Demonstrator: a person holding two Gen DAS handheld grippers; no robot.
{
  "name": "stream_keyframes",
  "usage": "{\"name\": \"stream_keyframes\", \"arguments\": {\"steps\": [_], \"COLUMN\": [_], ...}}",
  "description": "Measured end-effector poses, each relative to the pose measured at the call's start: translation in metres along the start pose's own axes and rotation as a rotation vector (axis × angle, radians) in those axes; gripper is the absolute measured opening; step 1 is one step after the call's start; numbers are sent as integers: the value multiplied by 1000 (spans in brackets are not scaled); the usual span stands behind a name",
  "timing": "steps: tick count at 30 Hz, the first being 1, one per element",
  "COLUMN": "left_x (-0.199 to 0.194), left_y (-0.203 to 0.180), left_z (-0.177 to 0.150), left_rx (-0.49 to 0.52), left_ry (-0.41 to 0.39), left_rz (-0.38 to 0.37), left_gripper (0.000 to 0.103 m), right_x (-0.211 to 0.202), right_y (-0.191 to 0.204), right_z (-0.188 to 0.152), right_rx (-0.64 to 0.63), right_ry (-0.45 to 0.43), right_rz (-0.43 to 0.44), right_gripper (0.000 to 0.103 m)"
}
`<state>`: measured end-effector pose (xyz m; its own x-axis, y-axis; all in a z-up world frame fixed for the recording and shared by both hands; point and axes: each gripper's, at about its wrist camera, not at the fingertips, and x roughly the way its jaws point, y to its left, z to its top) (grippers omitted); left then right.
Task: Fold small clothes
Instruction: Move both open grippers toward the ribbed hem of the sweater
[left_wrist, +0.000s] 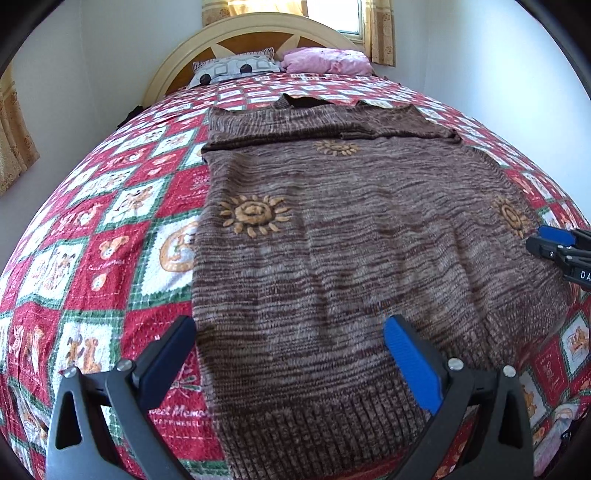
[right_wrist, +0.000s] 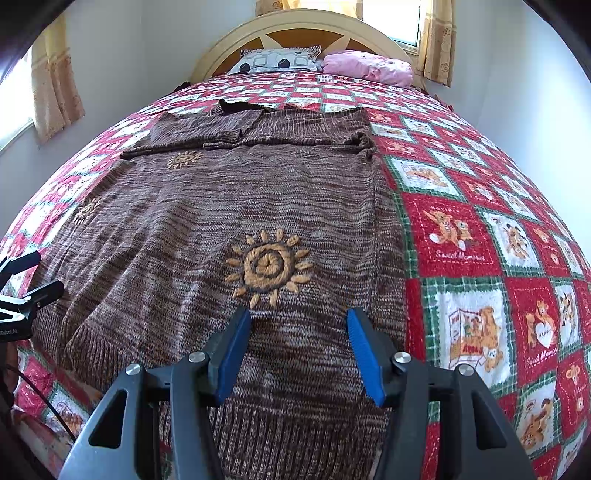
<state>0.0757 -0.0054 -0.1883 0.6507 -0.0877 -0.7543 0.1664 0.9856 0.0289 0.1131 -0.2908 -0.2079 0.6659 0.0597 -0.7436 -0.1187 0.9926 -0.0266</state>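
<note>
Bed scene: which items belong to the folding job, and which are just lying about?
Job:
- sweater, spread flat, sleeves folded in
- left gripper, open
- right gripper, open

Lying about:
- quilt
- patterned pillow
- pink pillow
- curtains

Brown knit sweater (left_wrist: 351, 236) with tan suns, flat on bed, sleeves seemingly folded across chest

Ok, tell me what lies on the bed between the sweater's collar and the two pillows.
Only bare quilt: nothing sits between the brown sweater collar and the patterned pillow or pink pillow. The right wrist view shows that stretch best.
</note>
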Motion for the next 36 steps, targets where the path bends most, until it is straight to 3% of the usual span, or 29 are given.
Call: {"name": "stream_keyframes", "arguments": {"steps": [20, 30, 36], "left_x": [-22, -20, -17], "left_y": [8, 25, 31], "left_z": [-22, -22, -24], "left_rx": [62, 13, -19], "left_ry": [-34, -20, -1], "left_rz": [33, 36, 0], "left_gripper": [103, 103, 103], "right_x": [-25, -40, -45], "right_y": [2, -30, -47], "right_z": [-25, -35, -39], "right_rx": [-20, 41, 83], "right_ry": [-1, -13, -14], "right_rz": [-3, -32, -34], "right_gripper": [57, 57, 57]}}
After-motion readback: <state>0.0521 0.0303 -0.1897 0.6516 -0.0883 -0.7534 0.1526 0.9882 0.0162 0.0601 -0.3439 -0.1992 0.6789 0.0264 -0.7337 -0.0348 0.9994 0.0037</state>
